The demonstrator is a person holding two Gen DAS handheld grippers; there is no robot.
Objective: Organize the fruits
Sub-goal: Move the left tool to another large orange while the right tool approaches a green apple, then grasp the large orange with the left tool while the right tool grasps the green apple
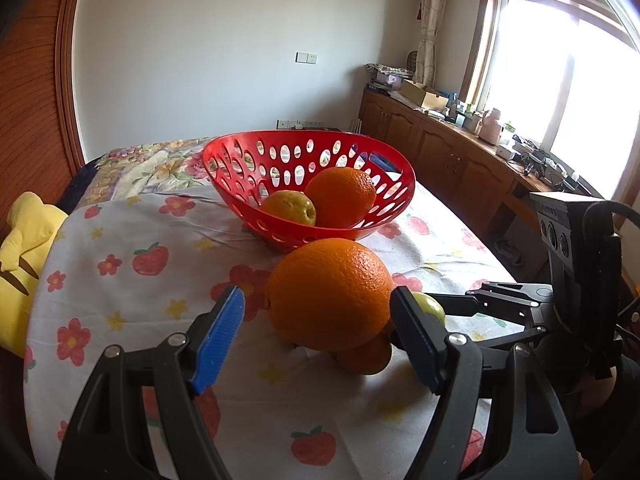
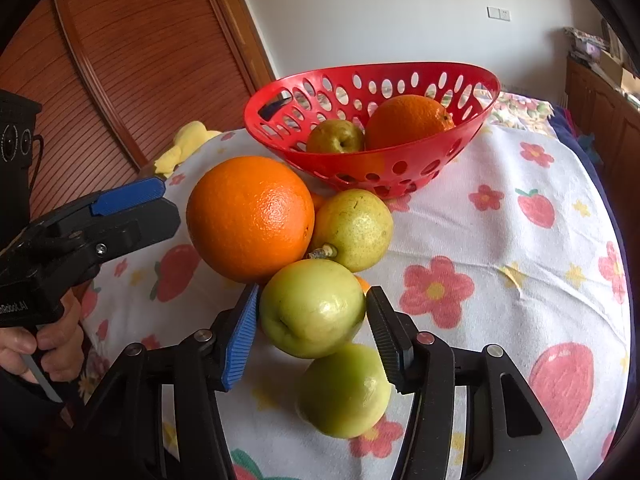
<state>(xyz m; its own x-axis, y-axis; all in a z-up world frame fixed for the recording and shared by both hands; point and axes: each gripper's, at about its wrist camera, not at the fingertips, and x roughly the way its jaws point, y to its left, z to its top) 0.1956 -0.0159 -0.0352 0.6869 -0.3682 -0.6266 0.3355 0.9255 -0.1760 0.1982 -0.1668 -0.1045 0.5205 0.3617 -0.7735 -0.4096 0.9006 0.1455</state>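
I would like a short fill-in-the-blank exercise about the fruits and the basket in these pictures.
1. The basket is ___ in colour.
2. Inside it lie a pear and one ___.
3. The right gripper has its jaws around a green ___.
4. The left gripper faces a big orange with jaws ___.

Missing words: red; orange; apple; open

Glossy perforated red plastic basket (image 1: 308, 168), pebbly-skinned orange (image 1: 332, 292) (faintly shiny), matt printed cotton tablecloth (image 1: 132, 240)

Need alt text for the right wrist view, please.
The right gripper has open jaws around a green apple in a fruit pile with a large orange. Behind, a red basket holds two fruits.
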